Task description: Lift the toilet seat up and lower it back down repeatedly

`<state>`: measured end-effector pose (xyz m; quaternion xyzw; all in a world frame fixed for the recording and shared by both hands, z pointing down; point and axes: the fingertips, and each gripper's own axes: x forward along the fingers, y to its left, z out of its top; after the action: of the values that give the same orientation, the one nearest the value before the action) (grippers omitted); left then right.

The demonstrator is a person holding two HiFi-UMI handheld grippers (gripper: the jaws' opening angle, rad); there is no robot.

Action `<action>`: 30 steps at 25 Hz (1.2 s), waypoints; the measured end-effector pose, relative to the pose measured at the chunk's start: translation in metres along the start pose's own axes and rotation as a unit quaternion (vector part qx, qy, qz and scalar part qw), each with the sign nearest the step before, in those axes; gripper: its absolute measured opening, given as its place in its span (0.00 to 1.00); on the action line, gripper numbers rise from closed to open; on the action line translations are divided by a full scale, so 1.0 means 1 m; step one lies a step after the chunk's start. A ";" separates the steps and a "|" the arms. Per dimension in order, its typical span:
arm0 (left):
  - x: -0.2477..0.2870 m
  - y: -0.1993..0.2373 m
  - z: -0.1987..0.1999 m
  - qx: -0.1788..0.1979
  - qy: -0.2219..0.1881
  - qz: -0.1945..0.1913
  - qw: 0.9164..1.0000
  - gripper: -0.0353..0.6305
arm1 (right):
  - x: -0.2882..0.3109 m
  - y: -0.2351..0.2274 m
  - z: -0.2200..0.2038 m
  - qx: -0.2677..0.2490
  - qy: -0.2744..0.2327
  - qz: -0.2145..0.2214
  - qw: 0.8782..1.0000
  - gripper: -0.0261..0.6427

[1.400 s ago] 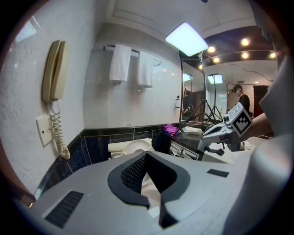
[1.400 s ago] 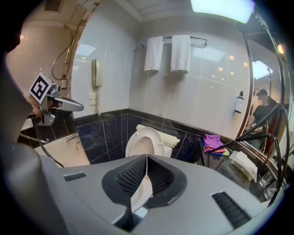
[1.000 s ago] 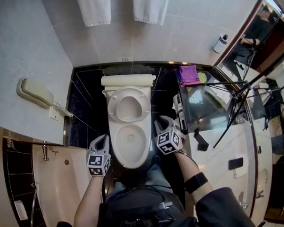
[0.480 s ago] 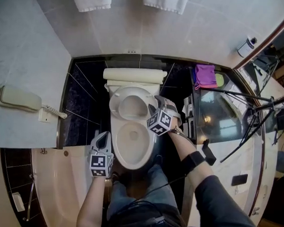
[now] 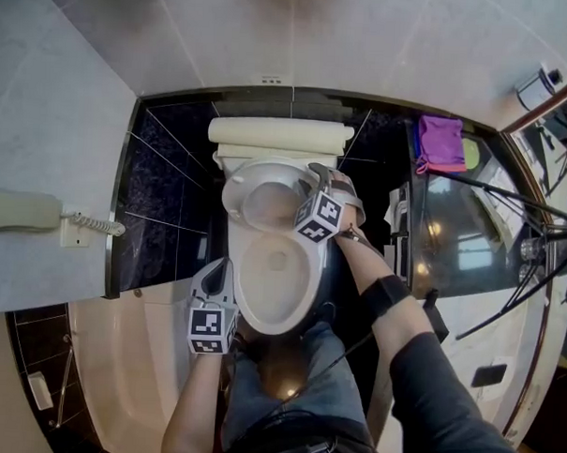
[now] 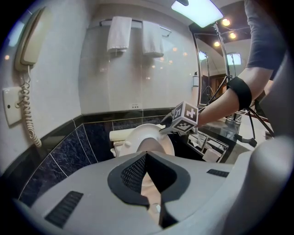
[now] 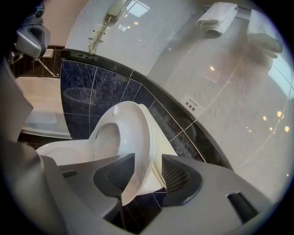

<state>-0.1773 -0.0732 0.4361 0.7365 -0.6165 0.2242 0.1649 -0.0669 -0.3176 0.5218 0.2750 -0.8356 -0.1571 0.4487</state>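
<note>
Right claw [image 7: 144, 170] straddles the raised white oval plastic toilet seat [image 7: 126, 133], no clamp yet.
The seat stands near upright in front of the cream cistern [image 5: 278, 133], its side edge between the right claw's pads. The jaws have just been closing, but a gap shows at one pad, so there is no firm hold. Left claw [image 5: 220, 273] hangs beside the white ceramic toilet bowl [image 5: 304, 297], tips together, holding nothing. Risk: if the seat is pulled forward on this loose grip, it may slip out and slam on the bowl rim; a skewed close could scrape the edge. Bowl: only the drain hole is visible, can't tell about water. The beige bathtub [image 5: 118, 354] at left shows nothing inside.
</note>
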 end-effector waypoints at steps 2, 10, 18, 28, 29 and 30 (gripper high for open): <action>0.002 -0.002 -0.006 -0.004 0.006 0.000 1.000 0.05 | 0.010 0.002 0.000 -0.009 0.000 0.001 1.000 0.30; 0.010 -0.001 -0.032 -0.016 0.026 0.005 1.000 0.05 | 0.016 0.003 0.003 -0.018 0.002 -0.010 1.000 0.20; 0.004 -0.009 -0.078 -0.026 0.067 -0.010 0.997 0.05 | -0.013 0.026 0.005 -0.028 0.007 -0.011 1.000 0.20; 0.002 -0.025 -0.124 -0.038 0.082 -0.038 0.995 0.05 | -0.077 0.084 0.000 -0.038 0.001 -0.042 0.998 0.18; 0.004 -0.027 -0.129 -0.036 0.083 -0.042 0.995 0.05 | -0.083 0.092 -0.001 -0.041 0.000 -0.047 0.998 0.18; 0.005 -0.029 -0.133 -0.036 0.083 -0.045 0.995 0.05 | -0.090 0.100 -0.002 -0.043 -0.001 -0.050 0.998 0.18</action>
<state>-0.1653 -0.0032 0.5520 0.7360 -0.5742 0.2550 0.2520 -0.0571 -0.1836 0.5144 0.2972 -0.8135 -0.2152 0.4512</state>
